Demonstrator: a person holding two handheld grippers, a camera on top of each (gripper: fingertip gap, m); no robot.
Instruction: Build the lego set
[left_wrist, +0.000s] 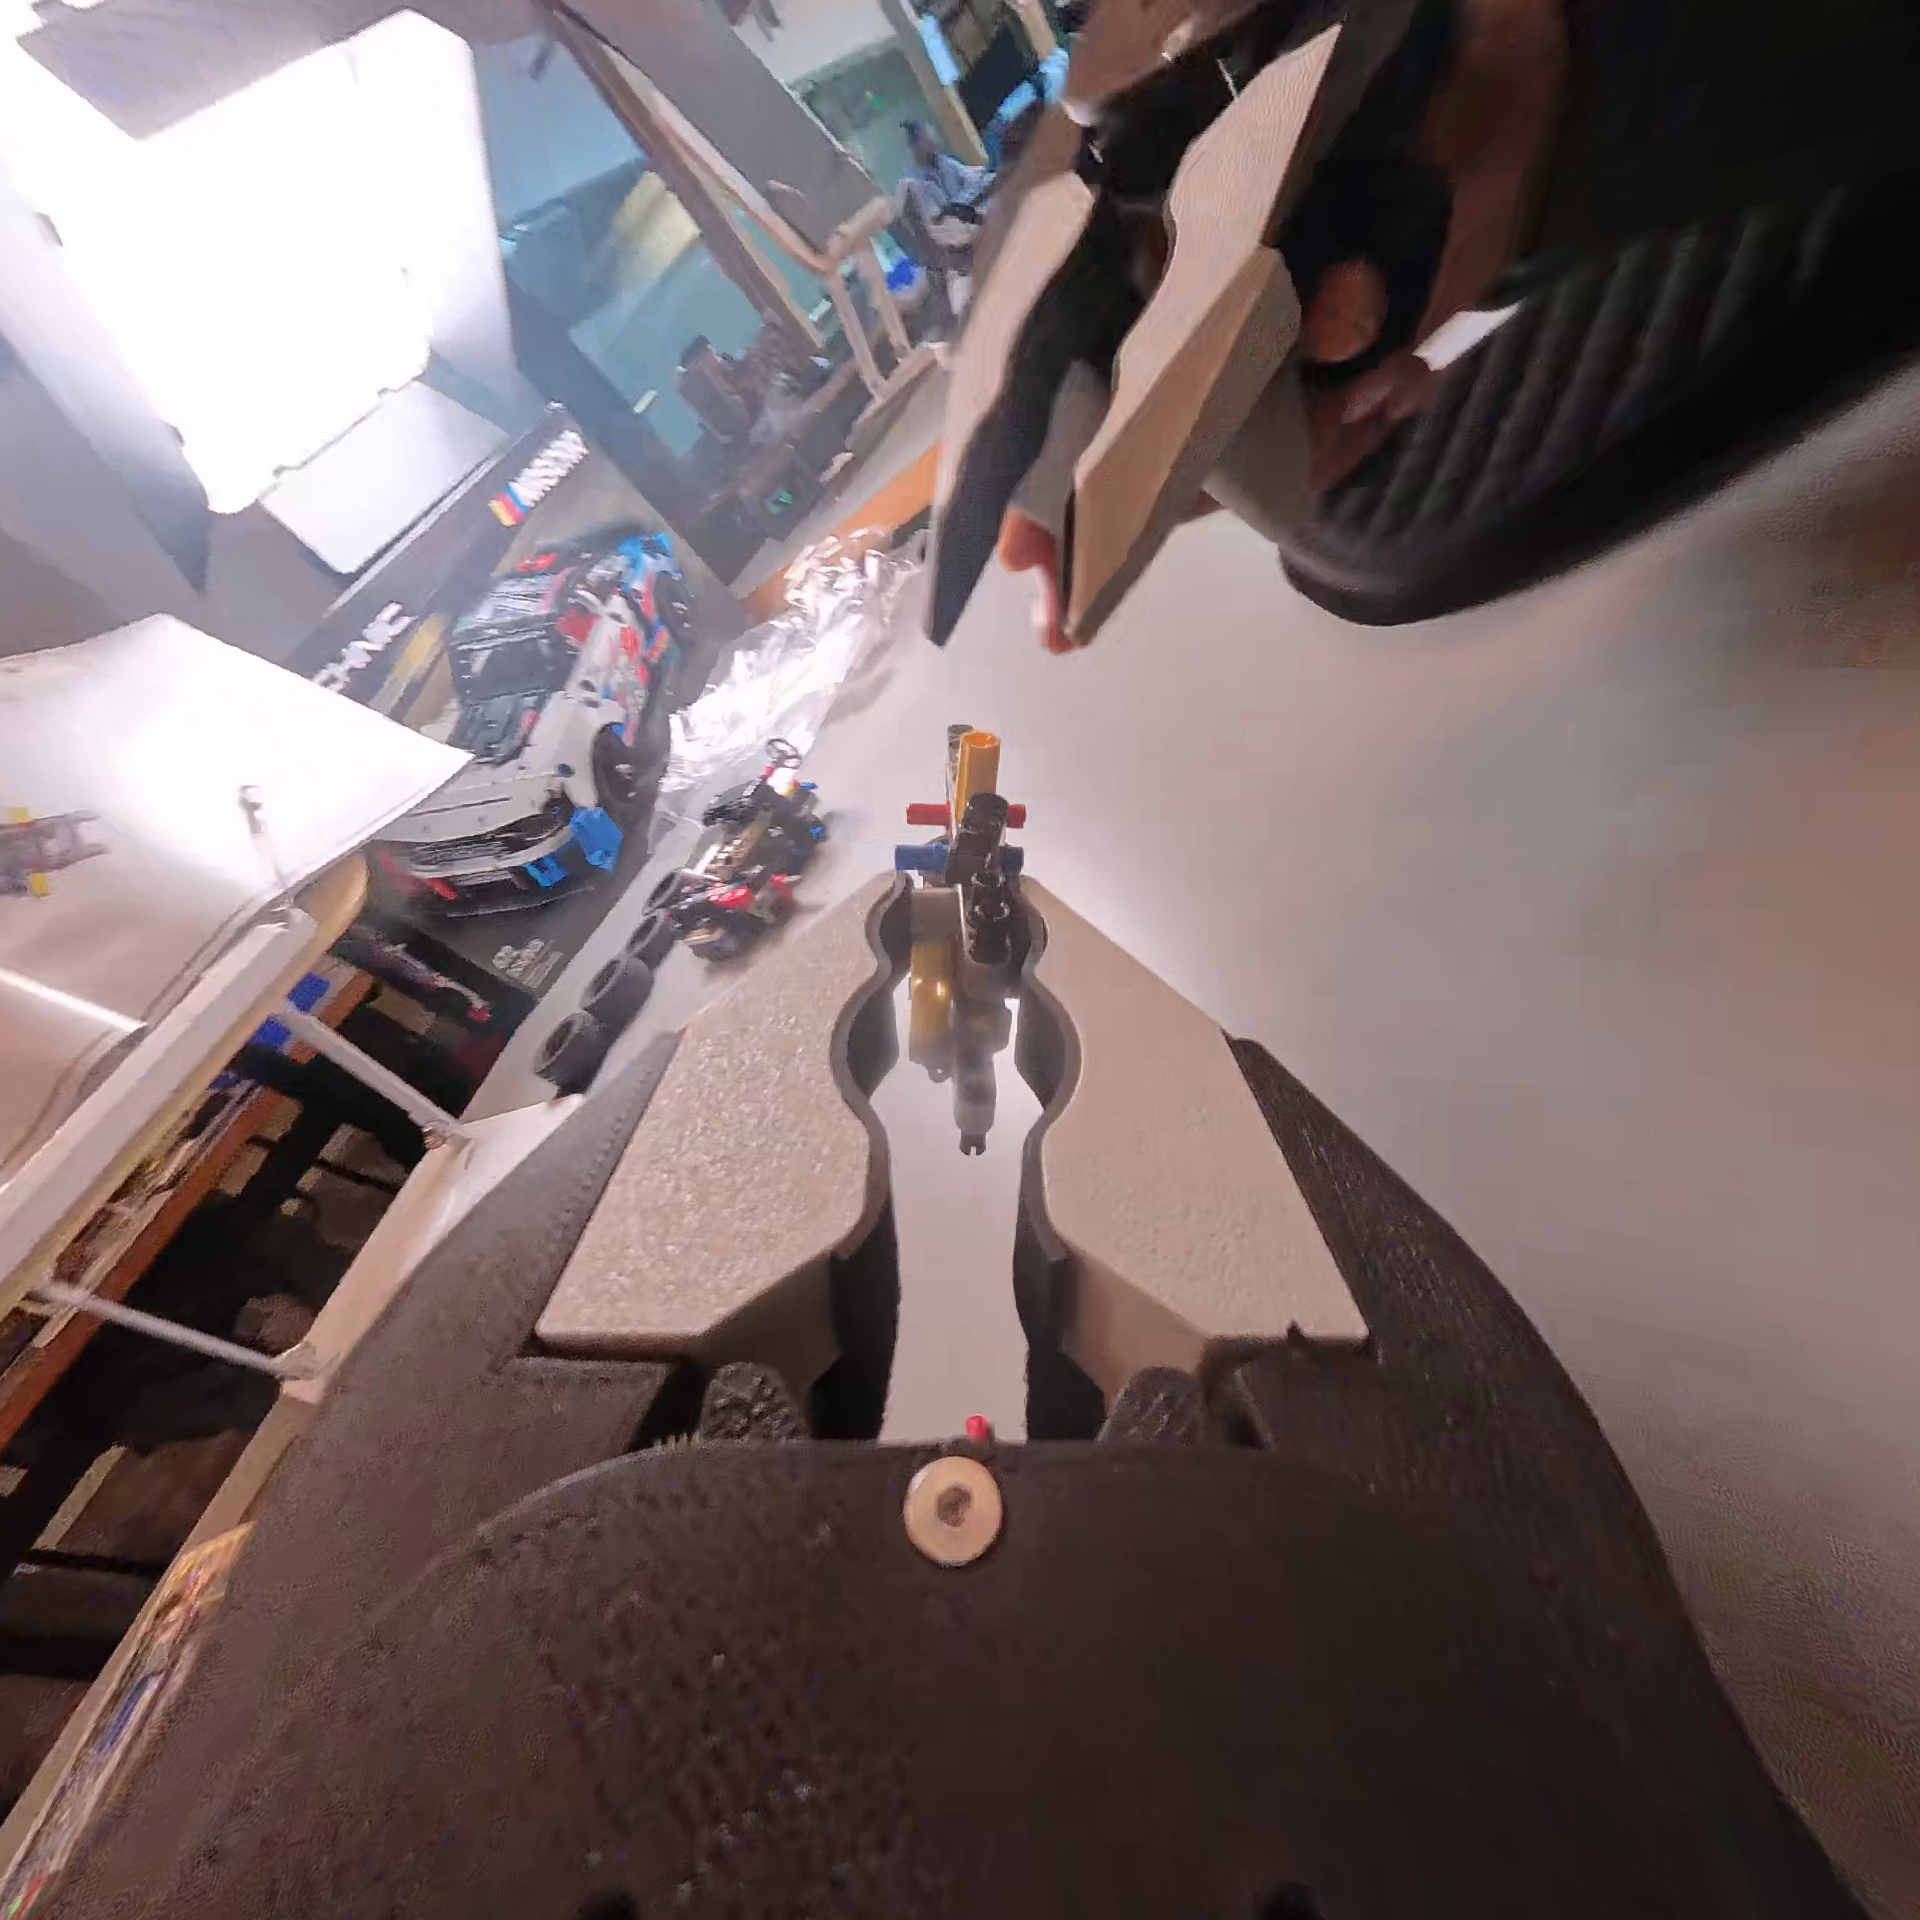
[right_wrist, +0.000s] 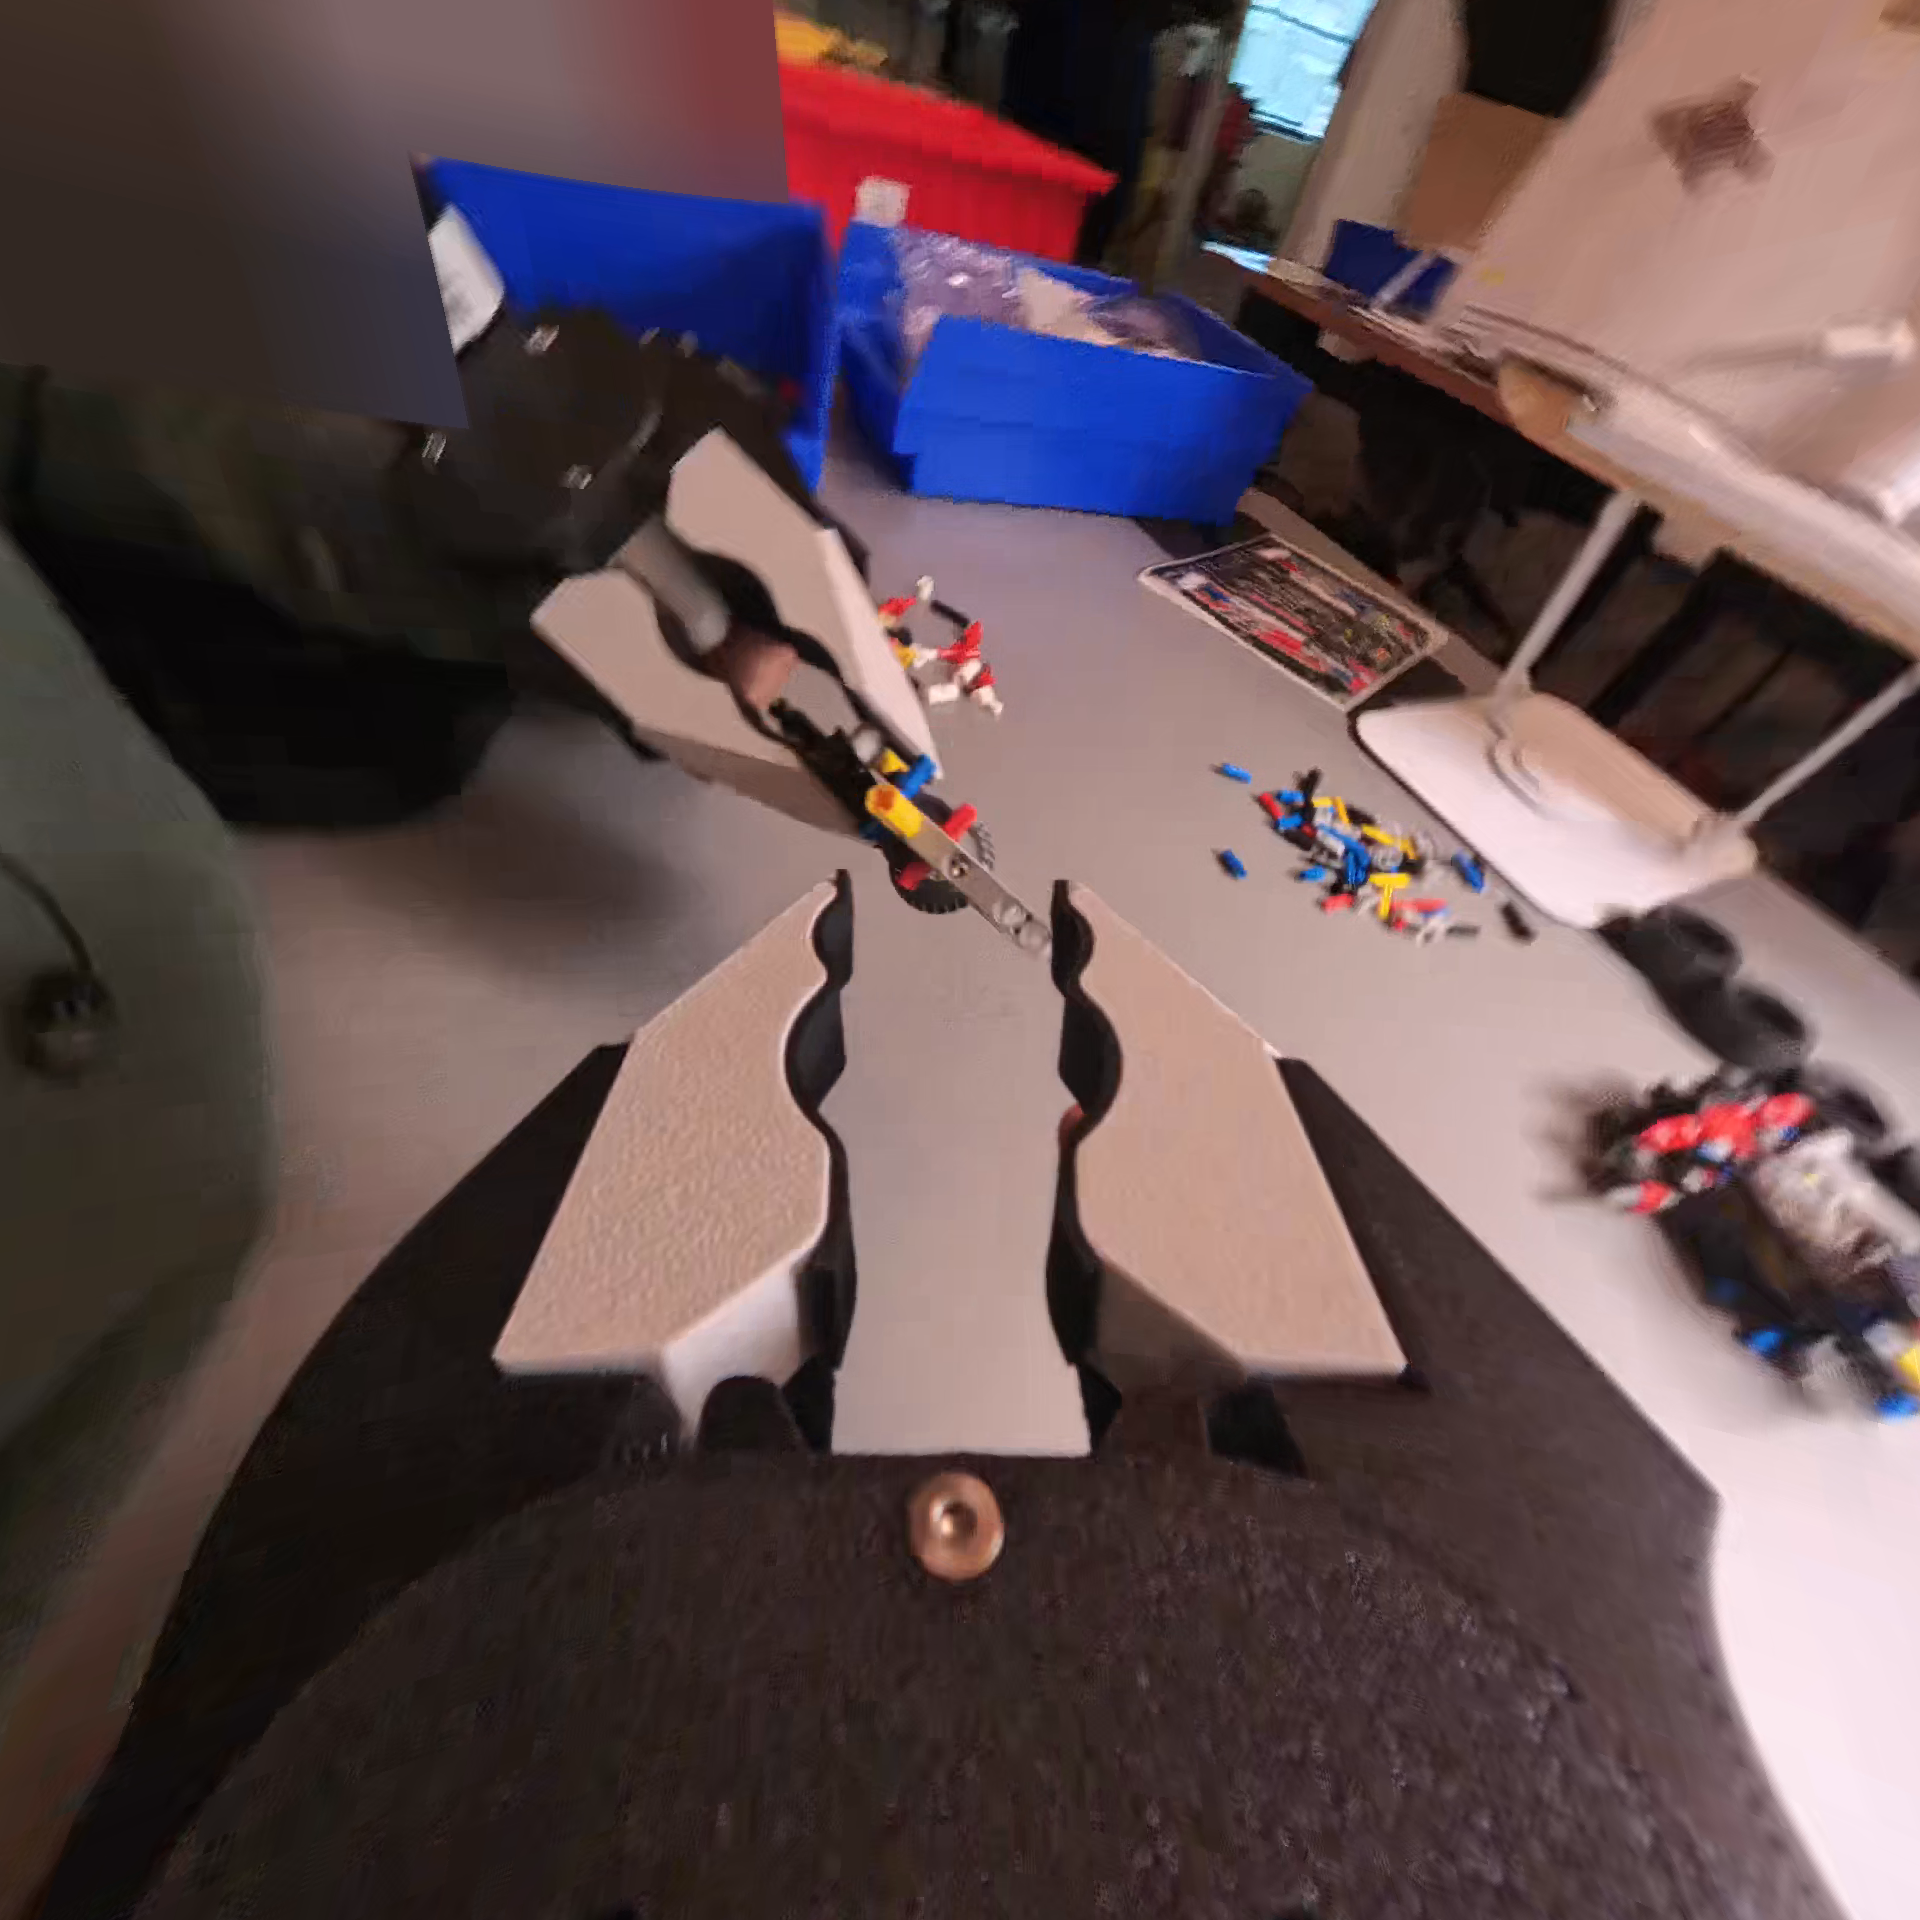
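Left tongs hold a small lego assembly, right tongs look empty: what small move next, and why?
Probably bring the right tongs, open and empty, forward onto the grey beam that juts from the sub-assembly clamped in the left tongs. It lies just ahead between their tips, so both could steady it.

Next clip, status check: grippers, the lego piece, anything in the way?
Left gripper shut on the small lego assembly, held above the table. Right gripper open, empty, fingertips near the assembly's grey beam. Nothing between them.
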